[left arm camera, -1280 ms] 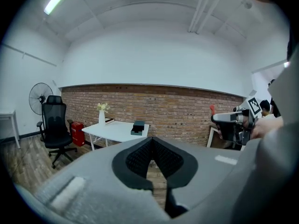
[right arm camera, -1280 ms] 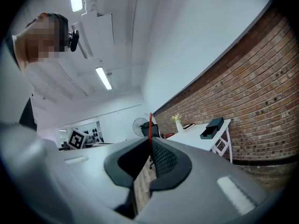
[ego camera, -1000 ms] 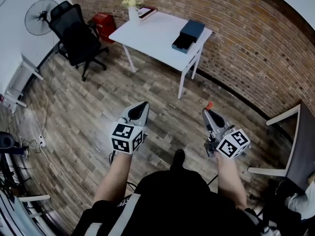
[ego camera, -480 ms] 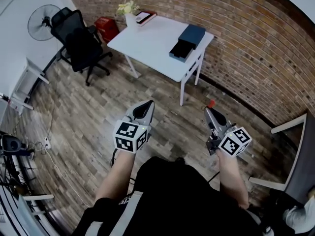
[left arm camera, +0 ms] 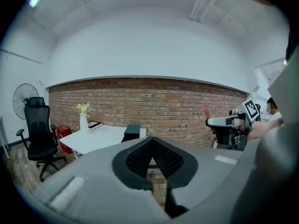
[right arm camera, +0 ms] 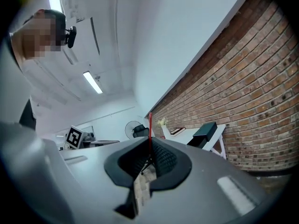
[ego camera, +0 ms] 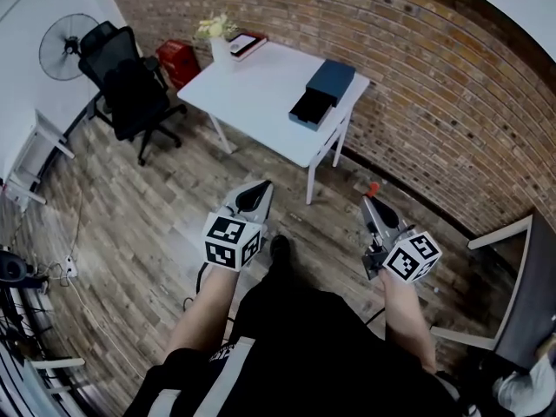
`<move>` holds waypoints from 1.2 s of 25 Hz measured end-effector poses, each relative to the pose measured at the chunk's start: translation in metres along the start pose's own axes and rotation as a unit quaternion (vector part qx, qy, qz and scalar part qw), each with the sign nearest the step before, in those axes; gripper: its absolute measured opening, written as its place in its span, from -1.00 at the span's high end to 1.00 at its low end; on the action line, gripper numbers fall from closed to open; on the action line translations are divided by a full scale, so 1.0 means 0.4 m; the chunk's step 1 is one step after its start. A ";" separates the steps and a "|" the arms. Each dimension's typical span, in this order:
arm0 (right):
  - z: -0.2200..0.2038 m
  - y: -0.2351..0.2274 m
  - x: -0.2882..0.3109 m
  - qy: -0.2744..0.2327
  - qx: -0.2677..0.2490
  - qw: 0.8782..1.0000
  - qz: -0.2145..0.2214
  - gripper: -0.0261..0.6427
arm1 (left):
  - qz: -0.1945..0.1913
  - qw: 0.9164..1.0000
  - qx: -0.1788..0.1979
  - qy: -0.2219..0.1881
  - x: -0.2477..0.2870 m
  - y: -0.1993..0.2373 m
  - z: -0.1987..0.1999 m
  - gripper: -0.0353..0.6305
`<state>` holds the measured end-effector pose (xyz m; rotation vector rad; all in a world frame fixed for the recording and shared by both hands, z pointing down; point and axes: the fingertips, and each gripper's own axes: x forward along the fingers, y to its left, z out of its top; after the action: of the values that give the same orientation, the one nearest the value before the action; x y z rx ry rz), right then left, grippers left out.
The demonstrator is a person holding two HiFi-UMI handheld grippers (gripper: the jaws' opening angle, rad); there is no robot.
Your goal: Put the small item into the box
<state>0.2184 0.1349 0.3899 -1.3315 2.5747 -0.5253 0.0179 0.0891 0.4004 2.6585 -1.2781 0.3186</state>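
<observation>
Both tools point forward, out in front of the person's body, toward a white surface (ego camera: 261,72) that stands well ahead of them by the brick wall. On that surface, far ahead of both tools, sits the dark blue box (ego camera: 322,92). Its drawer part looks pulled open.

The left tool (ego camera: 254,189) has its jaws pressed together with nothing between them. The right tool (ego camera: 368,201) is clamped on the small item (ego camera: 372,186), a thin red thing that sticks out past the tips.

I think the carrying step is in hand. The small item is held, but it is a long way from the box. Next, the right tool needs to get close to the box and come over its open part. Only then should it let go. The red thing is thin, so the squeeze should be firm on the way.

Both arms are bent and held side by side, low in front of the body. The marker cubes sit just ahead of the hands.
</observation>
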 end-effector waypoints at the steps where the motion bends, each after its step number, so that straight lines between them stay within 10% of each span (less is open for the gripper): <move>1: 0.000 -0.016 0.019 0.003 0.000 1.000 -0.004 0.89 | -0.003 1.000 -0.002 -0.001 0.024 0.018 0.002 0.88; 19: 0.124 -0.241 0.573 0.022 -0.031 0.998 -0.052 0.89 | -0.055 0.998 -0.038 -0.020 0.464 0.504 0.171 0.88; 30: 0.164 -0.357 0.679 0.021 -0.019 0.999 -0.041 0.89 | -0.060 0.998 -0.034 -0.012 0.620 0.530 0.214 0.88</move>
<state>0.1903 -0.1776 0.3834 -1.4585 2.5855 -0.5250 0.0123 -0.2483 0.3975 2.6757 -1.1081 0.2225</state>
